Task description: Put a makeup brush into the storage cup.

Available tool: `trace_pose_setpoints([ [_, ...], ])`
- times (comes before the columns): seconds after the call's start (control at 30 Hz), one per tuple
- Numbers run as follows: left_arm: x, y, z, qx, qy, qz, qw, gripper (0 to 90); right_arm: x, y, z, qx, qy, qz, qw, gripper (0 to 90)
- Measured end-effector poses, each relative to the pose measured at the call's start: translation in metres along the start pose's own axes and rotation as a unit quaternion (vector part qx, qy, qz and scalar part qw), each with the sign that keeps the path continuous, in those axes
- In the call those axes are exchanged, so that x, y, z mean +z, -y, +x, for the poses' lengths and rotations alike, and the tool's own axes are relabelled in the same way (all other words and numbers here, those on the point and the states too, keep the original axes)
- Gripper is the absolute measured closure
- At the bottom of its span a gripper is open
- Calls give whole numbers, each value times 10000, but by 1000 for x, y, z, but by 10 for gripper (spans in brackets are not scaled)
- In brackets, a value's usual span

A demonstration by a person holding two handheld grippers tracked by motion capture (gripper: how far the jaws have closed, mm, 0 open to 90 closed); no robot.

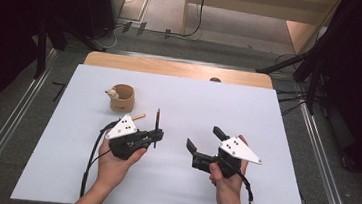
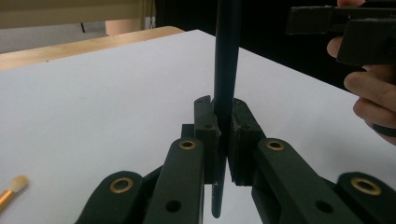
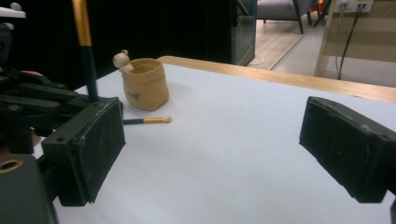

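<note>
My left gripper [image 1: 157, 136] is shut on a thin dark brush handle [image 1: 157, 124], which stands upright between its pads [image 2: 205, 126]. In the left gripper view the handle [image 2: 226, 70] runs up out of frame. In the right gripper view the same brush [image 3: 88, 70] shows a gold band higher up. My right gripper [image 1: 204, 137] is held a little to the right of it, open, with nothing between its pads [image 3: 100, 149]. A tan fabric pouch [image 1: 121, 99] with a small round-headed figure on its rim stands behind the left gripper. A short brush [image 1: 139, 117] with an orange band lies flat beside it.
A white sheet [image 1: 271, 191] covers the table, with a wooden strip [image 1: 172, 67] at the far edge and a small dark knob [image 1: 215, 79] on it. Cables trail from both grippers toward the near edge. Dark stands and floor rails flank the table.
</note>
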State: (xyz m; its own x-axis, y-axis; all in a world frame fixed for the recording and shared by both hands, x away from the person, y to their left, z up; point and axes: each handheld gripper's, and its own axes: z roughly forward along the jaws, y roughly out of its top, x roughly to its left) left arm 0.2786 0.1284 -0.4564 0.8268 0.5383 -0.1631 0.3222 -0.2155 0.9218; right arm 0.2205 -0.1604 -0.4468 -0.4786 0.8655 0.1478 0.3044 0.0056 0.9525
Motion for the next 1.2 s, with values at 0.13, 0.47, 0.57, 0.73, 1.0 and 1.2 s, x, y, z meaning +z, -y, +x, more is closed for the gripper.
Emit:
trace_pose_setpoints([
  [0.13,-4,-1,4,-15,-73,-49,10000,850,-4,3,-7,-39,86,-8,10000,73],
  [0.47,-14,-4,14,-67,-215,-187,9996,850,-16,14,-28,-163,312,32,9994,72],
  [0.57,-16,-5,16,-89,-250,-207,9994,850,-21,16,-33,-209,338,0,9992,72],
  [0.73,-21,-5,21,-132,-316,-258,9991,850,-32,22,-45,-257,457,-6,9986,51],
  [1.0,-24,-5,26,-159,-386,-284,9987,850,-48,28,-63,-182,422,20,9989,0],
  [1.2,-28,-6,30,-184,-447,-341,9982,850,-55,32,-74,-153,544,2,9984,0],
])
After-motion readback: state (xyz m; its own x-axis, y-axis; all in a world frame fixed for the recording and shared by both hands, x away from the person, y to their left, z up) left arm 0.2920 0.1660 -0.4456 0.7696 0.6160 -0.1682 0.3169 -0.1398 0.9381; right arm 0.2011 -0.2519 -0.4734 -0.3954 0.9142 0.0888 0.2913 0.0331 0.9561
